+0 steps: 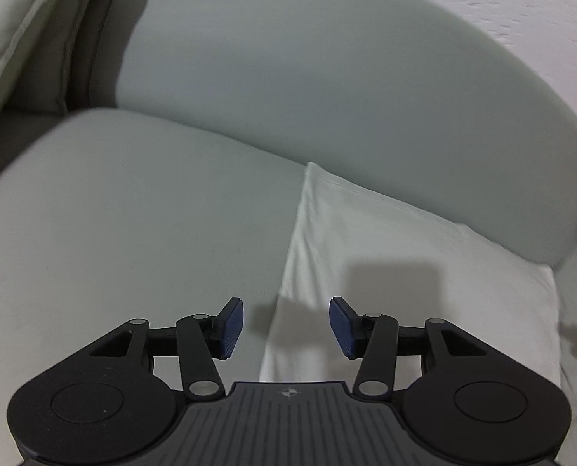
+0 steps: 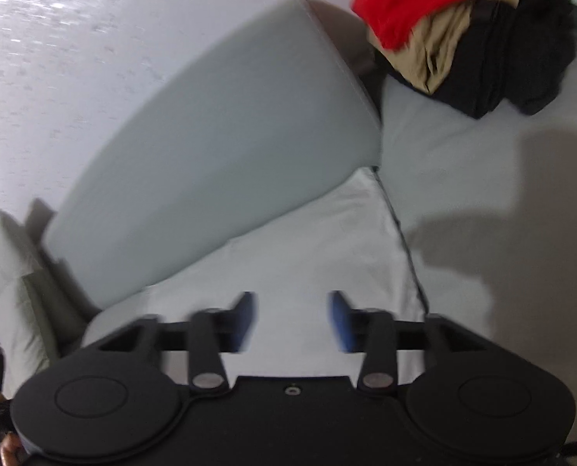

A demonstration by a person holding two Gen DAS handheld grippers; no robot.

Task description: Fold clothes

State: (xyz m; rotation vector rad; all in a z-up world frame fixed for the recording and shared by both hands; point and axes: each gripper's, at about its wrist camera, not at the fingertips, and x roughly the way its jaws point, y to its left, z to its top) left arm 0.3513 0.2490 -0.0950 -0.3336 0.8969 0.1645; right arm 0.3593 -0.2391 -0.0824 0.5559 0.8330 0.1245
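Observation:
A white garment [image 1: 405,256] lies folded flat on the pale grey sofa seat [image 1: 133,225], against the back cushion [image 1: 308,77]. My left gripper [image 1: 286,326] is open and empty, hovering over the garment's left edge. In the right wrist view the same white garment [image 2: 308,252] lies below my right gripper [image 2: 292,320], which is open and empty above it. A pile of red, tan and black clothes [image 2: 467,27] sits on the seat at the far right.
The sofa's back cushion [image 2: 218,128] runs diagonally behind the garment. A light pillow [image 1: 20,27] leans at the sofa's left end. A white textured wall [image 2: 75,39] is behind. Shadows fall on the seat [image 2: 502,233] to the right.

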